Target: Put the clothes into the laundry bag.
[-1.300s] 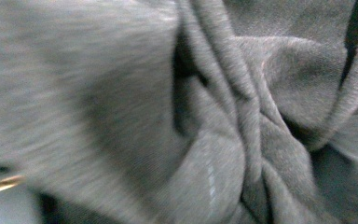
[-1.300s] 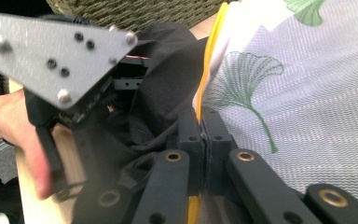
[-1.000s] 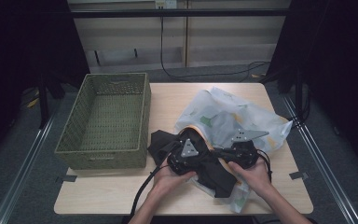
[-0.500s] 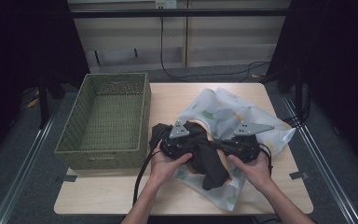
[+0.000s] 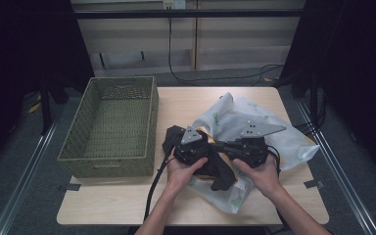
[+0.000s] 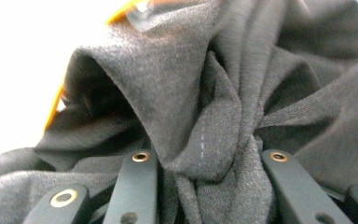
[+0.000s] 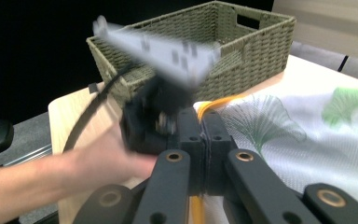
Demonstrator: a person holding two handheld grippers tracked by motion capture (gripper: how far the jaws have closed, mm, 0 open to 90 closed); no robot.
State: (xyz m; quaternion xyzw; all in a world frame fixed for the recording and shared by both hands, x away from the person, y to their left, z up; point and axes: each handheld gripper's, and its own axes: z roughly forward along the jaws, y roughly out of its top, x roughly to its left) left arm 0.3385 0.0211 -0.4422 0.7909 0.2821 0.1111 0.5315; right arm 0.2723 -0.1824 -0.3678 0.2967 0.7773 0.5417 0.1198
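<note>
A dark grey garment point(image 5: 220, 172) hangs bunched between my two grippers, above a white leaf-print cloth with an orange edge point(image 5: 279, 139). My left gripper point(image 5: 209, 155) has just been closing its jaws. In the left gripper view it point(image 6: 214, 172) has a thick fold of the dark garment point(image 6: 205, 121) pressed between them. My right gripper point(image 5: 223, 147) points at the left one. In its own view it point(image 7: 204, 135) is shut, pinching the orange edge of the white cloth point(image 7: 307, 140). The left gripper point(image 7: 156, 116) shows blurred just beyond.
A green woven basket point(image 5: 76, 132) stands at the table's left, close to the left hand, and appears again behind the grippers point(image 7: 242, 42). The wooden table point(image 5: 127, 205) shows bare along its front edge. A black cable point(image 5: 152, 188) trails from the left gripper off that edge.
Both hands have risen and lifted the dark garment and part of the white cloth off the table. The basket has not moved.
</note>
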